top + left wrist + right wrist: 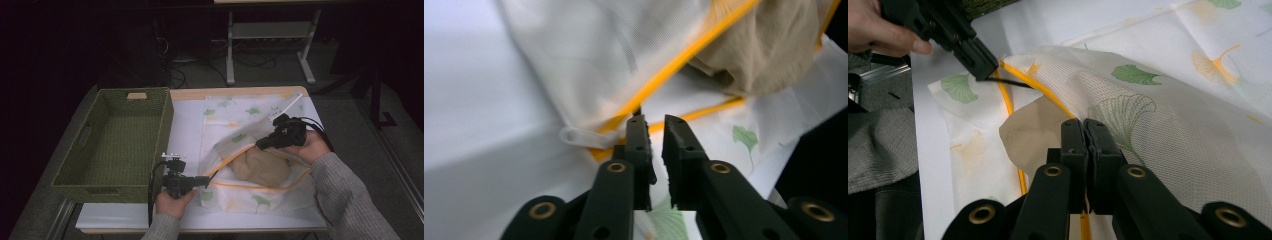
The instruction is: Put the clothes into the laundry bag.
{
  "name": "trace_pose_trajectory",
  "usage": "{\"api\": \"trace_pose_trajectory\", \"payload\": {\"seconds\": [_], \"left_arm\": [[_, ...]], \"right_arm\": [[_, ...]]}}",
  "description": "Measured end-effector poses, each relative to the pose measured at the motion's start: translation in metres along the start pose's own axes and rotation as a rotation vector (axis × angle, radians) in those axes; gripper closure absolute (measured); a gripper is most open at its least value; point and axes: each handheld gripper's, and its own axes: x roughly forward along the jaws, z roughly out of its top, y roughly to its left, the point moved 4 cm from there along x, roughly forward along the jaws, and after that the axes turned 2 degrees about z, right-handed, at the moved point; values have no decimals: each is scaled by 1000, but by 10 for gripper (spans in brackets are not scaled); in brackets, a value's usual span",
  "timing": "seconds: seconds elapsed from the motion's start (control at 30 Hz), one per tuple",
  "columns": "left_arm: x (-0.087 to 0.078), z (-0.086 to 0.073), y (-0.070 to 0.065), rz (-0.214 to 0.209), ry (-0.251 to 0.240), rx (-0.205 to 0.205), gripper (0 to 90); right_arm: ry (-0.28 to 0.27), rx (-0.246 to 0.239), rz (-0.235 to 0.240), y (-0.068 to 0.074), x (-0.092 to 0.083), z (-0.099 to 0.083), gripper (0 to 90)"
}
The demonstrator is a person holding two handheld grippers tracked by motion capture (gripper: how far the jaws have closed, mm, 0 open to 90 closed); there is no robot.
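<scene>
The right gripper (265, 142) was clamped on the yellow-trimmed upper edge of the mesh laundry bag (1168, 130), its jaws pressed together on the fabric and holding the mouth raised. The left gripper (655, 131) stood at the near left corner of the bag, jaws nearly together with a narrow gap visible; whether they pinched the thin black zipper pull (1013, 81) could not be told from the left gripper view, though the right gripper view showed that pull running straight from the jaw tips. The white zipper stop (579, 136) lay just to the left of those tips. The bag rested on the white-covered table (185, 130), to the right of the green woven basket (160, 125), with a beige garment (262, 167) inside its open mouth. The step in hand appeared to be closing the zipper. The next move would call for a firm grip on the pull, then a steady draw along the yellow zipper tape (684, 55) while the right gripper kept the edge taut.
</scene>
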Motion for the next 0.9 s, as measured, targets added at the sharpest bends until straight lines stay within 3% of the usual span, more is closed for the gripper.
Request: {"api": "trace_pose_trajectory", "payload": {"seconds": [0.23, 0.37, 0.5, 0.7, 0.9], "left_arm": [[21, 0, -9, -19, 35, -3, 792], [38, -1, -19, -60, 72, -5, 786], [43, -4, -27, -90, 86, 23, 765], [21, 0, -18, -61, 18, -3, 745], [25, -8, -10, 7, 42, -7, 801]], "right_arm": [[0, -4, 0, 3, 0, 0, 868], [-1, -8, -1, 4, -1, -1, 866], [-3, -5, 0, 3, -2, -4, 864], [-7, -2, 0, 4, -1, -6, 863], [-24, -10, 2, 7, -2, -4, 865]]}}
